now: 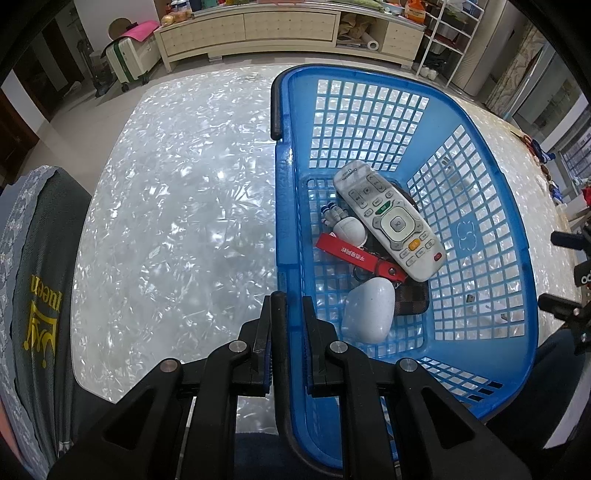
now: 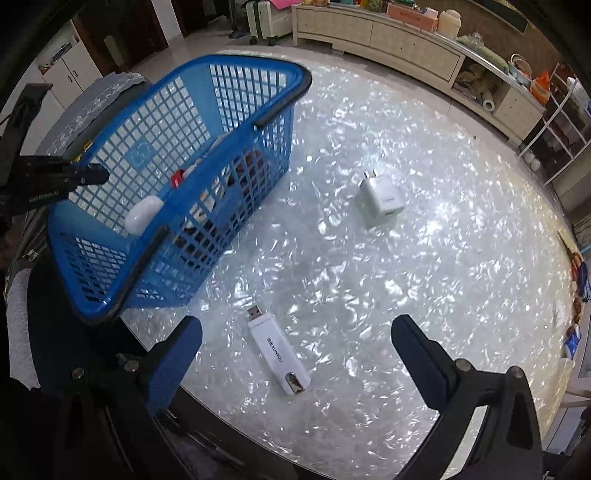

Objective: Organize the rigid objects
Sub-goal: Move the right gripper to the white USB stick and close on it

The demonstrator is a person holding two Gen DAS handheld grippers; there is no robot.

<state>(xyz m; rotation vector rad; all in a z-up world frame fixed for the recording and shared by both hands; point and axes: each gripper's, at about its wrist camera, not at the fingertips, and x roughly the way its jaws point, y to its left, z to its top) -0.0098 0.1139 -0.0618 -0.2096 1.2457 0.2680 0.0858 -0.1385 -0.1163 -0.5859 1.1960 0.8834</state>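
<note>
A blue plastic basket [image 1: 480,236] stands on the pearly white table [image 1: 177,221]. It holds a white remote [image 1: 388,219], a red key strap [image 1: 354,256], a small white astronaut figure [image 1: 345,225], a white case [image 1: 367,308] and a dark checkered wallet [image 1: 412,301]. My left gripper [image 1: 286,314] is shut on the basket's near rim and black handle. In the right wrist view the basket [image 2: 177,173] is at left. My right gripper [image 2: 295,343] is open and empty just above a white USB stick [image 2: 279,350]. A white charger plug [image 2: 382,197] lies farther out.
A long cream cabinet [image 1: 251,31] and a white wire shelf [image 1: 450,33] stand beyond the table. A chair back with grey cloth [image 1: 33,266] is at the left. Small coloured items [image 2: 576,280] lie at the table's right edge.
</note>
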